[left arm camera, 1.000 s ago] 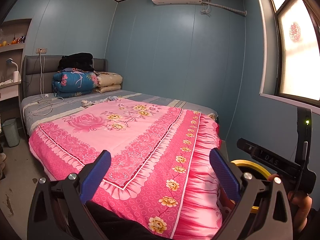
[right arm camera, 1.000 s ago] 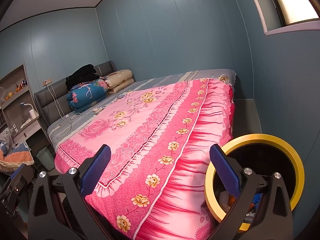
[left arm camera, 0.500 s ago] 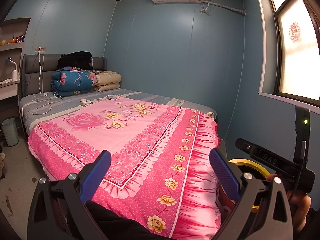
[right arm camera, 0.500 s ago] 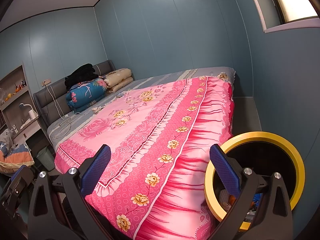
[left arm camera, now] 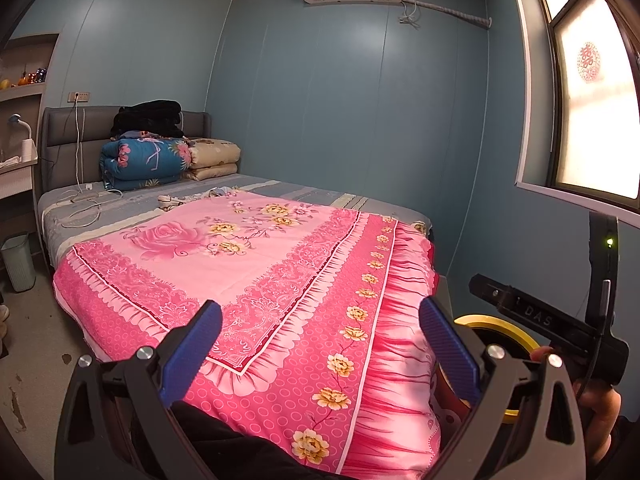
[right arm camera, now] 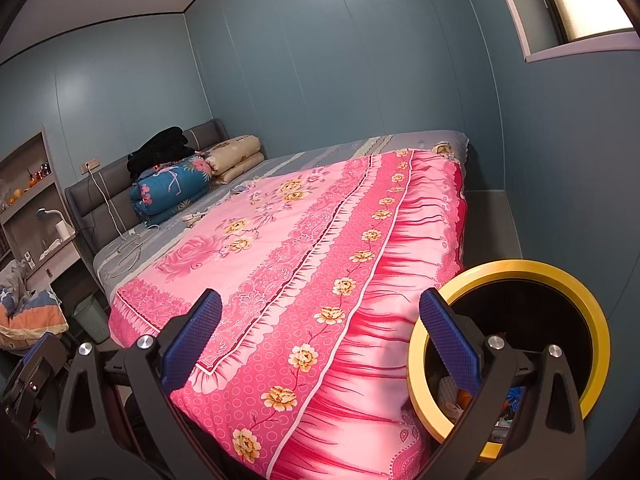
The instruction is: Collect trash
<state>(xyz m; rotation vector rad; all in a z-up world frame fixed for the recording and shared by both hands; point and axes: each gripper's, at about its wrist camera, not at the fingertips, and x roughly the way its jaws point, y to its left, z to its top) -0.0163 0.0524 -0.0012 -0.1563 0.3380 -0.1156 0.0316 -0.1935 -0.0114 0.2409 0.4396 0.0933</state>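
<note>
A black bin with a yellow rim (right arm camera: 560, 276) stands on the floor at the bed's right side, with trash inside; its rim also shows in the left wrist view (left arm camera: 500, 326). My right gripper (right arm camera: 320, 332) is open and empty, held over the pink bedspread's corner, its right finger in front of the bin's mouth. My left gripper (left arm camera: 320, 334) is open and empty above the foot of the bed. Small crumpled items (left arm camera: 172, 200) lie on the grey sheet near the pillows.
A bed with a pink floral bedspread (left arm camera: 248, 248) fills the room. Folded quilts (left arm camera: 148, 160) and cables (left arm camera: 80, 204) lie at the headboard. A small green bin (left arm camera: 18, 260) stands left of the bed. Shelves and a desk are on the left; the blue wall and a window are on the right.
Both views shift slightly; the bed sits a little lower and further in the left wrist view. Both grippers stay open and empty.
</note>
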